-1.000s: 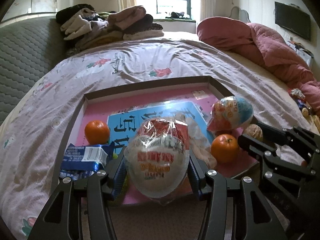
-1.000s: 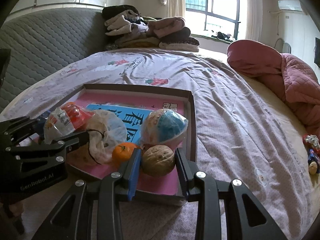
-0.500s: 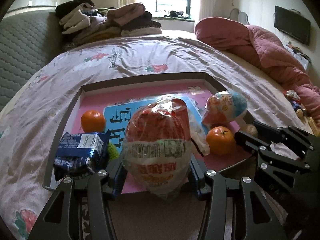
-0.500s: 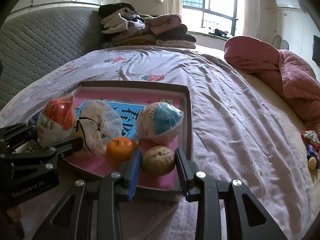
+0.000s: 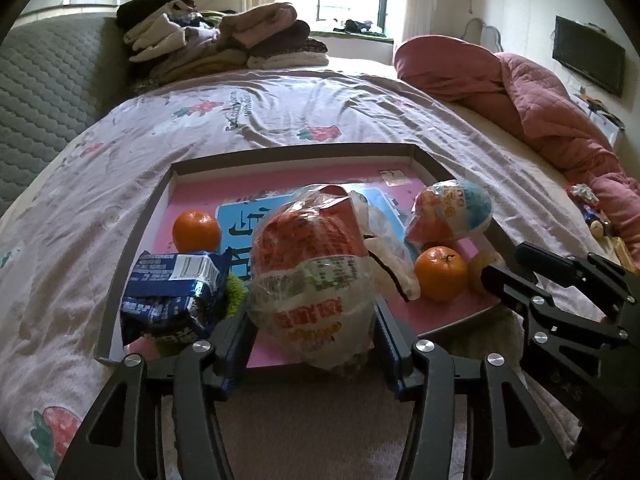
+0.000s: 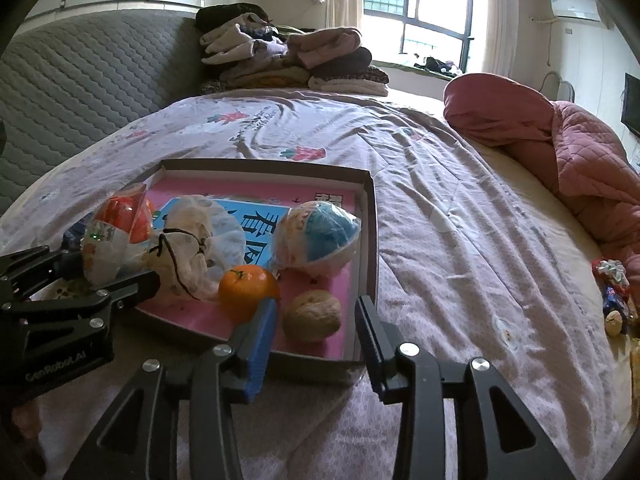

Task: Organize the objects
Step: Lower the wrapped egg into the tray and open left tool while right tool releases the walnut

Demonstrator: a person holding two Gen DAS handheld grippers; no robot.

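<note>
Down by the near edge of the tray, the left gripper (image 5: pixel 312 332) clamps a plastic-wrapped red and white packet (image 5: pixel 310 280) between its two blue-padded jaws, the wrapper bulging up above them, while the right gripper (image 6: pixel 316 334) has just been opening its jaws and now stands part-open around a walnut (image 6: pixel 312 316) that lies on the tray floor with clear gaps to the pads on either side. Both tools reach over the near rim of a shallow grey-walled tray (image 6: pixel 370 216), whose floor is pink with a blue printed panel. Inside it, an orange (image 6: pixel 248 288) sits just left of the walnut, a blue and white wrapped packet (image 6: pixel 320 236) rests behind them near the right wall, a crumpled white bag with a black cord (image 6: pixel 196 248) lies toward the middle, and, seen from the left wrist, a second orange (image 5: pixel 196 230) and a dark blue snack pack (image 5: pixel 174 292) sit at the left side. The tray rests on a bed covered by a pale lilac sheet with a strawberry print (image 6: pixel 420 184), rumpled into soft folds. Farther out, a pink quilted duvet (image 6: pixel 580 160) is heaped along the right edge, a pile of folded clothes (image 6: pixel 292 60) is stacked by the grey quilted headboard (image 6: pixel 80 92), and a bright window (image 6: pixel 432 8) with pale curtains closes the room beyond
</note>
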